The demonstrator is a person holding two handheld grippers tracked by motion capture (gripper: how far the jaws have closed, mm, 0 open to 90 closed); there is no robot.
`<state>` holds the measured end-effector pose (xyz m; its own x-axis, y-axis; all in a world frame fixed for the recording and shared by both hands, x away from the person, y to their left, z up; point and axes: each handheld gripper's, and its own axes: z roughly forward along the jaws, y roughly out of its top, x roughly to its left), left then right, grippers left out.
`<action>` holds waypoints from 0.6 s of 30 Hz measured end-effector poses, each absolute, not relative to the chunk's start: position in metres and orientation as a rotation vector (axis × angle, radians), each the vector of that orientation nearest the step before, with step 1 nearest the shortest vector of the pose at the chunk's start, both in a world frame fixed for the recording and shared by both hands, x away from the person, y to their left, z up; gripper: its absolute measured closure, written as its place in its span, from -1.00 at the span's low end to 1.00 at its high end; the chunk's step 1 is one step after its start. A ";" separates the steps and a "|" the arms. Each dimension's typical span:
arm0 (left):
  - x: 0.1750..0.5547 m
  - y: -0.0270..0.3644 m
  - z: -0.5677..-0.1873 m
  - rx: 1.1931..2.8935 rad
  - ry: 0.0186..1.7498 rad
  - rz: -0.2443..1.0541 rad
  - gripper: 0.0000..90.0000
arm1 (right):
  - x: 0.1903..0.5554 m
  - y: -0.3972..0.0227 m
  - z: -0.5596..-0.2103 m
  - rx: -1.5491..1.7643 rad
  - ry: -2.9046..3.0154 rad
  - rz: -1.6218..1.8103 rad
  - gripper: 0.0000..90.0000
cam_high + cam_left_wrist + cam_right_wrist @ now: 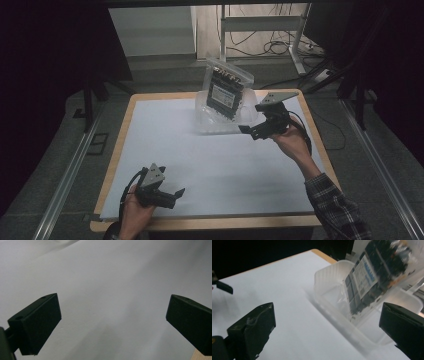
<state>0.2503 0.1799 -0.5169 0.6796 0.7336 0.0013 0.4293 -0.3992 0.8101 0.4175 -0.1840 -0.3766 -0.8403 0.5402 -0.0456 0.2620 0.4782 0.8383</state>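
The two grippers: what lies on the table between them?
Bare white table cover, seen in the high view. The left gripper and the right gripper have nothing between them; the clear bag stands in the tub farther back.

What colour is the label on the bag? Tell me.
White with blue print on the bag; right gripper view.

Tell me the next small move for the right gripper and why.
Probably draw the right gripper back a little from the clear tub. Its jaws stand wide open with nothing between them, and the clear bag of dark packets stands tilted in the tub, apart from the pads. The left gripper rests open near the table's front edge.
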 end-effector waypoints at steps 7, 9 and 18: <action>0.250 0.179 -0.517 2.060 0.891 0.461 -1.00 | 0.393 -0.195 -0.399 0.687 2.430 1.294 -1.00; 0.250 0.179 -0.518 2.063 0.888 0.462 -1.00 | 0.386 -0.200 -0.409 0.698 2.433 1.284 -1.00; 0.249 0.178 -0.517 2.072 0.878 0.468 -1.00 | 0.374 -0.220 -0.441 0.751 2.457 1.197 -1.00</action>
